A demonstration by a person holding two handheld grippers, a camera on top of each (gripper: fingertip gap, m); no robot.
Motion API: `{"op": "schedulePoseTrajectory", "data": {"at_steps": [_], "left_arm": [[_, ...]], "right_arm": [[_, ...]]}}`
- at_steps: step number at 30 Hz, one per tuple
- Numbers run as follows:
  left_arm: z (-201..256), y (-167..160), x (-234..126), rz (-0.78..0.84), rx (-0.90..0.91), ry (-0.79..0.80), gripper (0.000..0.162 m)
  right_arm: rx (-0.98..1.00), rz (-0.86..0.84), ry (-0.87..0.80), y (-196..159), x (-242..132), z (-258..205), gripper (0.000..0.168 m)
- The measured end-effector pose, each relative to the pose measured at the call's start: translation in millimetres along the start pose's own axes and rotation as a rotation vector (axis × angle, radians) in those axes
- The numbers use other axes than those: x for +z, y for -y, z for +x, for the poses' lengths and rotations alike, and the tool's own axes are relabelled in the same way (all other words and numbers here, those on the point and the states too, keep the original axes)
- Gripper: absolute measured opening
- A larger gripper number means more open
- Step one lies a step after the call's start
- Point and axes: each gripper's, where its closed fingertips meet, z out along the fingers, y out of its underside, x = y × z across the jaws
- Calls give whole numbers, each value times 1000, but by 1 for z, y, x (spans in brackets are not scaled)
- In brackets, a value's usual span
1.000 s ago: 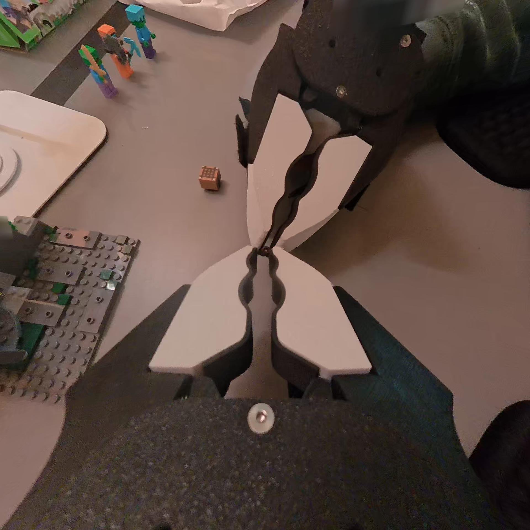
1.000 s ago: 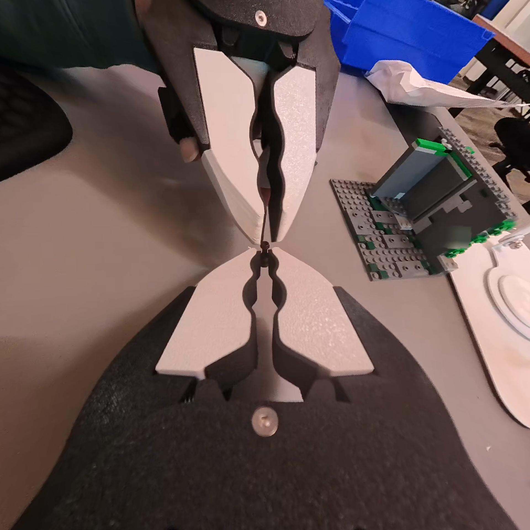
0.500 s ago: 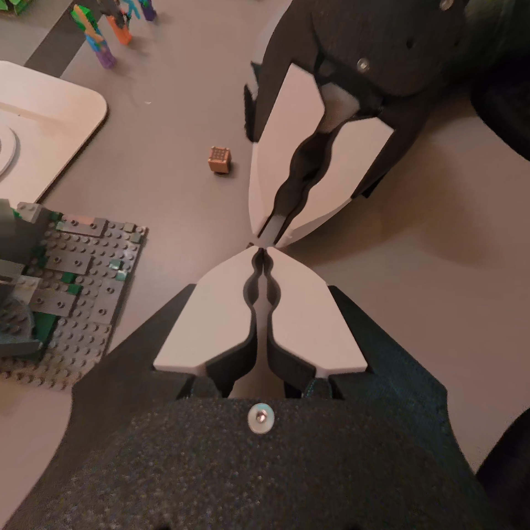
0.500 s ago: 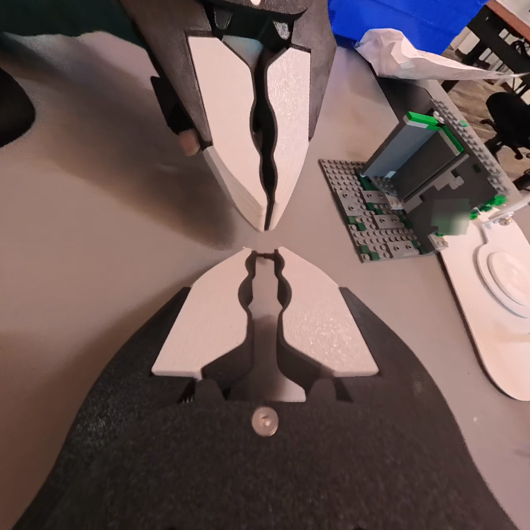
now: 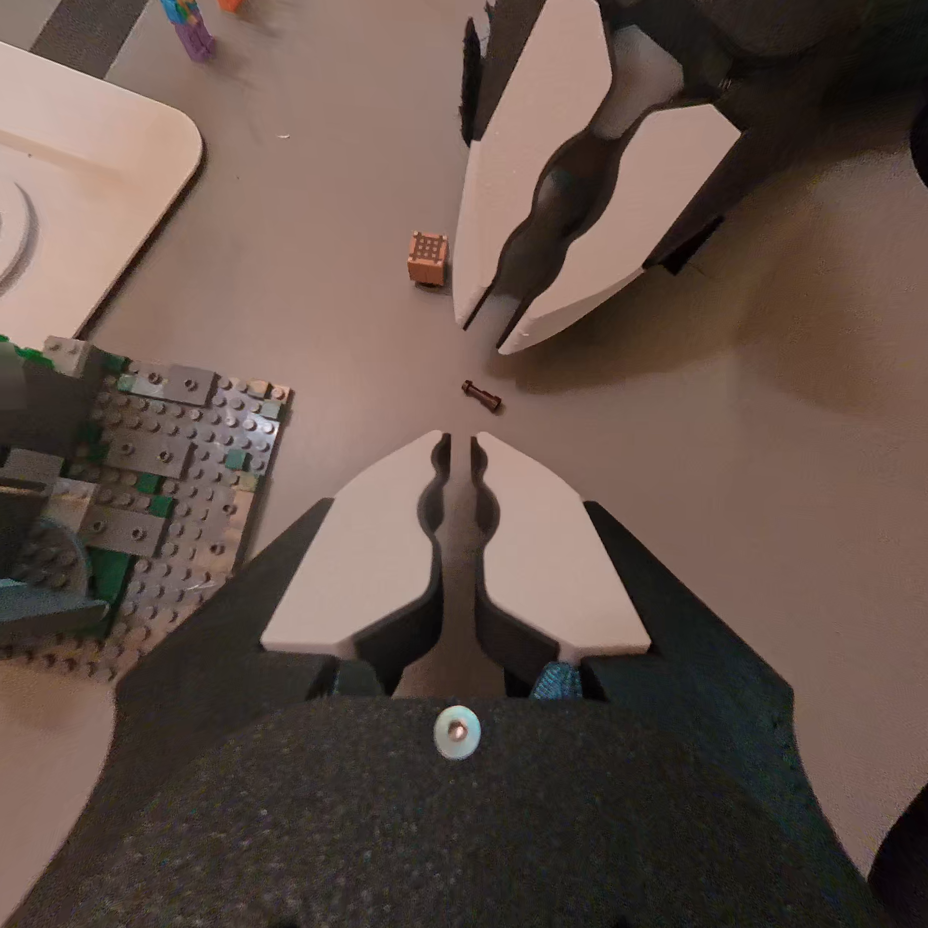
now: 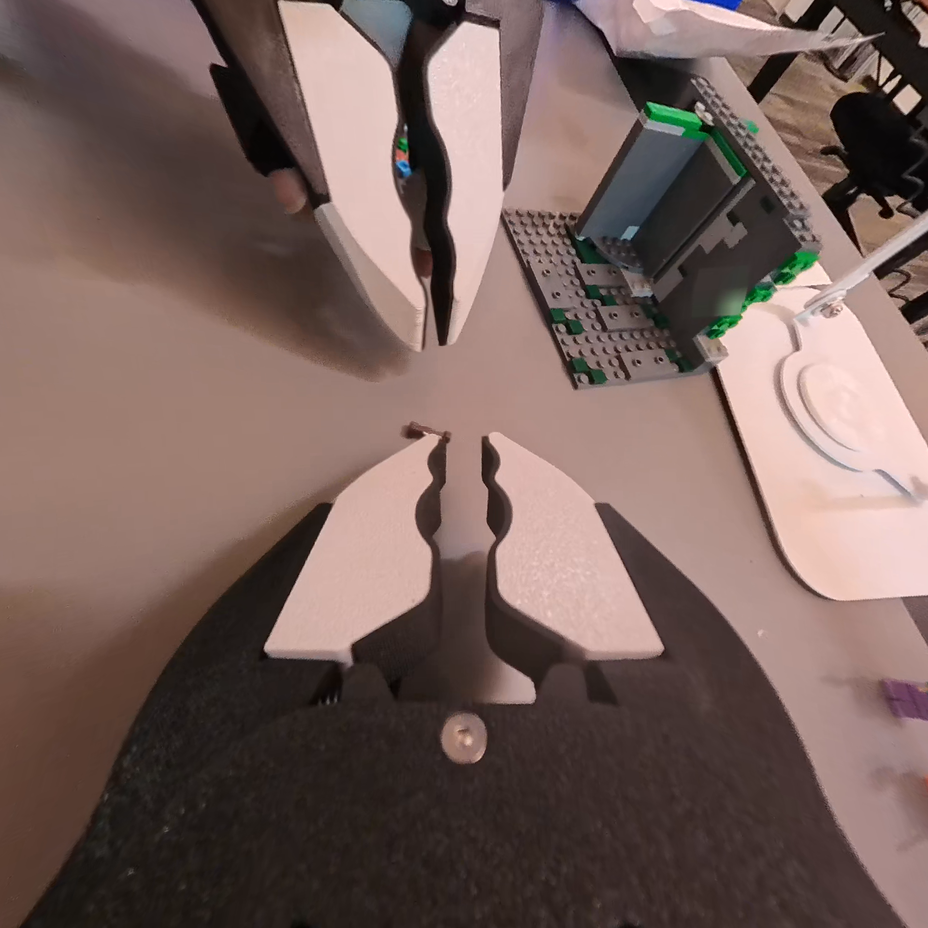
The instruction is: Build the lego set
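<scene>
A small dark brown rod piece (image 5: pixel 481 396) lies on the grey table between the two grippers, held by neither. My left gripper (image 5: pixel 459 436) is slightly open and empty, its tips just short of the rod. My right gripper (image 6: pixel 464 438) is open and empty; the rod (image 6: pixel 426 432) lies by its left fingertip. The right gripper (image 5: pixel 484 334) also shows in the left wrist view, facing mine. The grey and green lego build (image 5: pixel 150 477) stands on its baseplate left of the left gripper, and shows in the right wrist view (image 6: pixel 678 241).
A small brown cube (image 5: pixel 428 257) sits beside the right gripper. A white tray (image 5: pixel 75 165) lies behind the build, also in the right wrist view (image 6: pixel 828 442). A purple-legged minifigure (image 5: pixel 193 35) stands far off. White paper (image 6: pixel 703 30) lies at the back.
A second ago the two grippers met tip to tip around the rod. Both have since opened and drawn apart, and the rod now lies on the table.
</scene>
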Motion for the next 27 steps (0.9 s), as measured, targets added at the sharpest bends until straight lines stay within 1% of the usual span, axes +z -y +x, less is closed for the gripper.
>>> {"op": "schedulePoseTrajectory", "data": {"at_steps": [3,9,14,16,18,22,25,27], "left_arm": [[4,2,8,-7,-25,-21,11],[10,15,29,-12,-123,-63,14],[16,24,47,-39,-151,-92,18],[17,23,52,-70,-139,-88,16],[14,22,55,-101,-103,-50,9],[16,20,54,-133,-41,-19,4],[17,20,51,-103,9,28,2],[21,26,46,-25,53,50,2]], "right_arm": [[-2,-21,-6,-6,-3,6,13],[2,-68,36,-20,-12,13,11],[4,-82,55,-28,-20,18,9],[13,-76,54,-28,-22,21,9],[20,-67,50,-28,-24,23,8],[32,-47,51,-25,-26,25,7],[53,-15,83,-18,-27,20,7],[74,1,124,-14,-26,12,7]]}}
